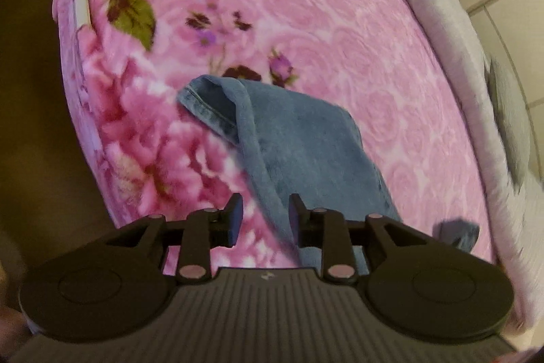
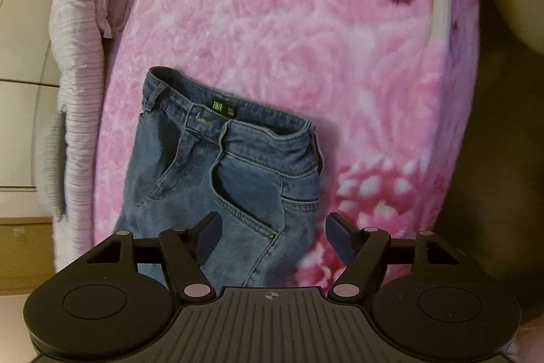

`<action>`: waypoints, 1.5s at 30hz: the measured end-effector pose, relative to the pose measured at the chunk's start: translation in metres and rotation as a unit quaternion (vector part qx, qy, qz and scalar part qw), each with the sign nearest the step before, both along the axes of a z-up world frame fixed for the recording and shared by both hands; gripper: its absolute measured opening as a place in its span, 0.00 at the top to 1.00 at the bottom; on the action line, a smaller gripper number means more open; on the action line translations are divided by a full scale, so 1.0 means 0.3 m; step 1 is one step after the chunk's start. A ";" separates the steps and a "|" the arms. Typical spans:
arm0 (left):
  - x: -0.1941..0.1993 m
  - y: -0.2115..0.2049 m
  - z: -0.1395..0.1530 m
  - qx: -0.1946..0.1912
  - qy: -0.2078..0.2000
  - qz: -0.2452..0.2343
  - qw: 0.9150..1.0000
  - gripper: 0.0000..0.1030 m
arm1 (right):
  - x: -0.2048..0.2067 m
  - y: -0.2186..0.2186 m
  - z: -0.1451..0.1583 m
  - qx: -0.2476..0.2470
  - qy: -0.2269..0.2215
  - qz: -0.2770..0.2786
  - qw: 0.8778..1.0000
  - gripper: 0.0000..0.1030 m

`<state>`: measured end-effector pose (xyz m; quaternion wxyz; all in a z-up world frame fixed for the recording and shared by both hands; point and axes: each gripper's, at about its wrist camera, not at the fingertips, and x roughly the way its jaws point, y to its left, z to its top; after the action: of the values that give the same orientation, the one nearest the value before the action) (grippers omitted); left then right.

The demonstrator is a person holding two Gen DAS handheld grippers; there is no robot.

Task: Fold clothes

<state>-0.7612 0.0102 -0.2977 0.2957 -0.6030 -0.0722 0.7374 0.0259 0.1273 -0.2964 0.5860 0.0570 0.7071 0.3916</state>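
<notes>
A pair of blue jeans lies on a pink floral blanket. In the left wrist view I see a jeans leg (image 1: 299,142) with its hem end folded over at the far left. My left gripper (image 1: 266,213) hovers open above the leg's near edge, nothing between its fingers. In the right wrist view the jeans' waistband and pockets (image 2: 231,165) lie flat, label showing. My right gripper (image 2: 272,227) is wide open above the hip pocket area, its left finger (image 2: 207,232) over the denim and its right finger (image 2: 343,235) over the blanket.
The pink blanket (image 1: 306,5) covers a bed. A pale ruffled bed border (image 1: 452,33) runs along one side, also seen as the ruffled border (image 2: 78,63) in the right wrist view. Cream cabinets (image 2: 20,63) stand beyond it. The bed's other edge (image 1: 68,63) drops to a dark floor.
</notes>
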 end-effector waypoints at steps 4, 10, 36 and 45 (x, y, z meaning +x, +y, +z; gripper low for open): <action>-0.050 0.023 -0.056 0.023 -0.001 0.035 0.999 0.77 | -0.001 0.002 -0.064 0.024 0.017 -0.018 0.999 0.31; -0.087 0.088 -0.104 0.020 0.008 0.027 0.999 0.76 | 0.000 0.034 -0.148 0.023 0.007 -0.036 0.999 0.32; -0.175 0.167 0.120 0.046 0.068 -0.025 0.996 0.72 | 0.012 0.269 0.089 0.082 -0.060 0.009 0.995 0.90; -0.212 0.046 -0.133 0.012 0.020 0.066 0.998 0.72 | 0.038 0.204 -0.014 0.030 -0.065 -0.006 0.997 0.88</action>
<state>-0.8247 0.0241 -0.3375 0.2548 -0.5786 -0.1154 0.7661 0.0373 0.1884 -0.3005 0.6308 0.0532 0.6556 0.4117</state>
